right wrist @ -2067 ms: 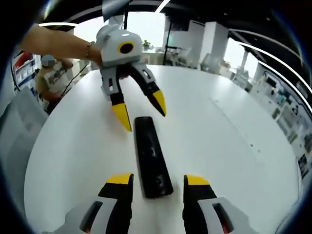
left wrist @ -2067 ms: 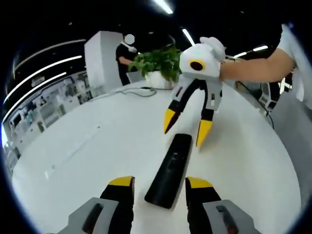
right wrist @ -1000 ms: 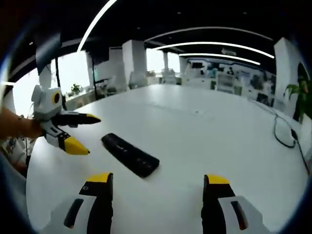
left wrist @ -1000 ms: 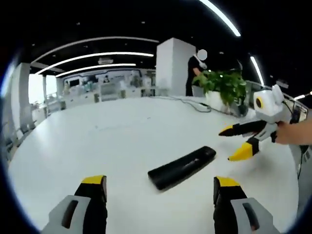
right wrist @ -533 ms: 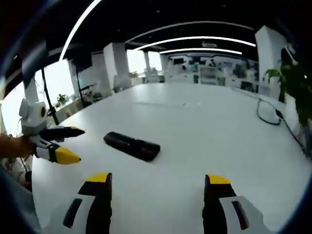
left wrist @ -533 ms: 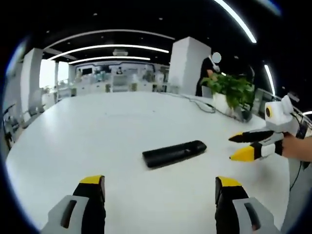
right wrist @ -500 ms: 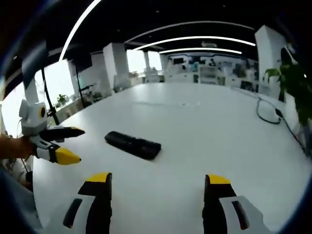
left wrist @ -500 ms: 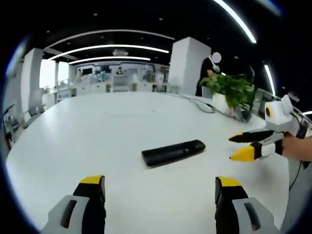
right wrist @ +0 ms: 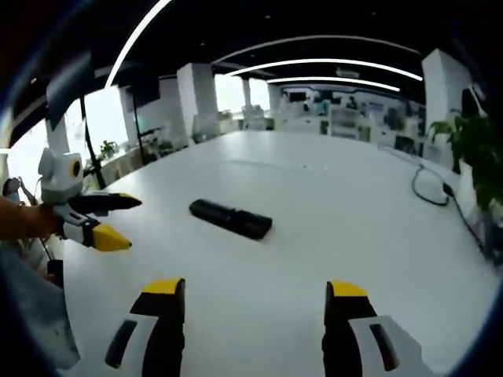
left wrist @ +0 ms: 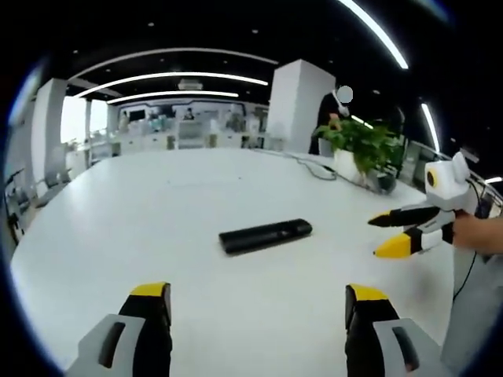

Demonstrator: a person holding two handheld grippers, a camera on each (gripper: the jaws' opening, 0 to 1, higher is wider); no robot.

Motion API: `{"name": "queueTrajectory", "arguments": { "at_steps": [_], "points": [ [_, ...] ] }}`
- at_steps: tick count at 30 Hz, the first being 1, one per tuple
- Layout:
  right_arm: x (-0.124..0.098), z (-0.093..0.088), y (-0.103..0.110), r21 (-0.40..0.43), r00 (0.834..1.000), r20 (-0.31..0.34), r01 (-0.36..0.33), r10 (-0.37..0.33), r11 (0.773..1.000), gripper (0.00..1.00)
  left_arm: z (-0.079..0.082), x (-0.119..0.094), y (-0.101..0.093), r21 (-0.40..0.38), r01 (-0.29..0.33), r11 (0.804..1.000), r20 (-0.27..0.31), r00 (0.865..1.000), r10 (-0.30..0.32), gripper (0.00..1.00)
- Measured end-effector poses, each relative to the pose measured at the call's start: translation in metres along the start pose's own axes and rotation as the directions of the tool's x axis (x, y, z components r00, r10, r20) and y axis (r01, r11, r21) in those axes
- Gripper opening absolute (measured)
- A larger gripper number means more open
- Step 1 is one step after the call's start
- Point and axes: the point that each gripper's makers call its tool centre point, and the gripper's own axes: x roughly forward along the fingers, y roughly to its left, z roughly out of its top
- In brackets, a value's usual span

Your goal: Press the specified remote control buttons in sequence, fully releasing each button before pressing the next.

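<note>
A black remote control [left wrist: 266, 236] lies flat on the white table [left wrist: 141, 212], untouched. My left gripper [left wrist: 258, 297] stands open at the bottom of the left gripper view, well short of the remote, with nothing between its yellow-tipped jaws. The right gripper [left wrist: 379, 237], held by a hand, comes in from the right, open and apart from the remote's far end. In the right gripper view the remote [right wrist: 231, 218] lies ahead of the open right gripper [right wrist: 255, 288]. There the left gripper [right wrist: 130, 224] hovers open at the left, clear of the remote.
A potted plant [left wrist: 363, 145] and a dark cable [left wrist: 314, 167] sit at the table's far edge, with a person [left wrist: 328, 126] standing by a white pillar behind. The plant [right wrist: 471, 145] and cable [right wrist: 428, 184] are at the right of the right gripper view.
Both grippers have drawn back from the remote and apart, from close over its ends to well away. Their jaws stand wider open. The remote stays on the table.
</note>
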Motion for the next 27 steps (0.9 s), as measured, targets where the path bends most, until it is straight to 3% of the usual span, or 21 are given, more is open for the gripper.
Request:
{"name": "queueTrajectory", "arguments": {
  "at_steps": [9, 27],
  "points": [
    [-0.017, 0.0, 0.014, -0.015, 1.0, -0.001, -0.015, 0.015, 1.0, 0.7, -0.006, -0.013, -0.005, -0.006, 0.01, 1.0, -0.013, 1.0, -0.011, 0.93],
    [-0.031, -0.013, 0.012, -0.038, 0.999, -0.046, -0.027, 0.026, 0.999, 0.64, -0.019, -0.034, -0.015, -0.008, 0.015, 1.0, -0.032, 0.999, -0.015, 0.89]
  ]
}}
